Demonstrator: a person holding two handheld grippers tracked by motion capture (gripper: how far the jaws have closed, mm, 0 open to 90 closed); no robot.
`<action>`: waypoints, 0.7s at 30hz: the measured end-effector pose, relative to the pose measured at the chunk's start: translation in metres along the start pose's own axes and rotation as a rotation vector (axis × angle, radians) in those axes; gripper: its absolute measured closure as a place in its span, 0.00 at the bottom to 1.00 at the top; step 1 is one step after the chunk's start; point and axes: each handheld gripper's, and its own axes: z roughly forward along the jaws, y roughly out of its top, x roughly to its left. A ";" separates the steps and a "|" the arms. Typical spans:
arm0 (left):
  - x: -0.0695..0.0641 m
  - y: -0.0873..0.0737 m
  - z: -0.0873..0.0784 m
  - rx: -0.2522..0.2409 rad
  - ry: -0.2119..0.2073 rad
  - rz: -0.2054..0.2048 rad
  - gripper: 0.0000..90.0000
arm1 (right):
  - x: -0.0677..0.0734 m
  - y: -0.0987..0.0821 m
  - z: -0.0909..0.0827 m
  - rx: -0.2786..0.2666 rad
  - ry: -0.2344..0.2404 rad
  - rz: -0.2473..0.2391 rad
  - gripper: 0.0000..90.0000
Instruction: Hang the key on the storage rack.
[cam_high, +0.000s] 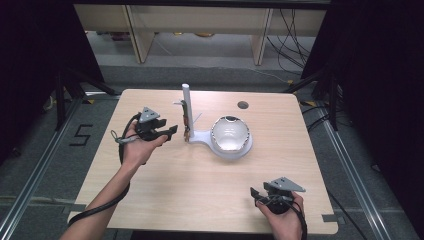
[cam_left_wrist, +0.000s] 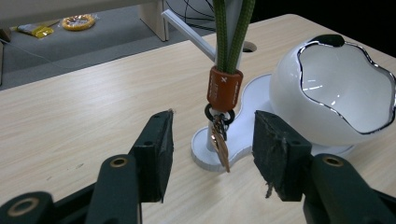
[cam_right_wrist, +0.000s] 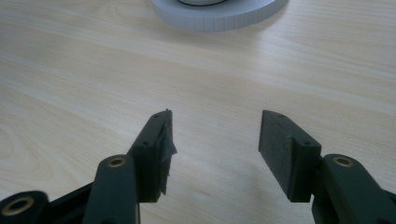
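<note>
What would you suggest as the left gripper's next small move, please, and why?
Probably ease the left gripper forward and close on the orange clasp of the green lanyard: its jaws stand open either side, with the clasp just beyond them, hanging on the white stand.

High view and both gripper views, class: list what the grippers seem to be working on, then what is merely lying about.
Likely in use:
- green lanyard with orange clasp
- white stand
- white bowl
- left gripper, jaws open

Lying about:
- yellow items on the floor
- cables

Grey floor with cables, pale wooden furniture legs beyond.
</note>
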 end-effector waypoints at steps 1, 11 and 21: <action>0.000 -0.001 -0.001 0.000 -0.003 0.008 0.53 | 0.000 0.000 0.000 0.001 0.000 -0.001 0.51; 0.003 -0.015 -0.016 0.000 -0.005 0.008 0.53 | -0.001 0.000 0.001 -0.002 0.001 -0.029 0.51; 0.004 -0.031 -0.033 -0.012 0.003 0.017 0.52 | -0.002 0.000 0.000 -0.004 -0.005 -0.035 0.51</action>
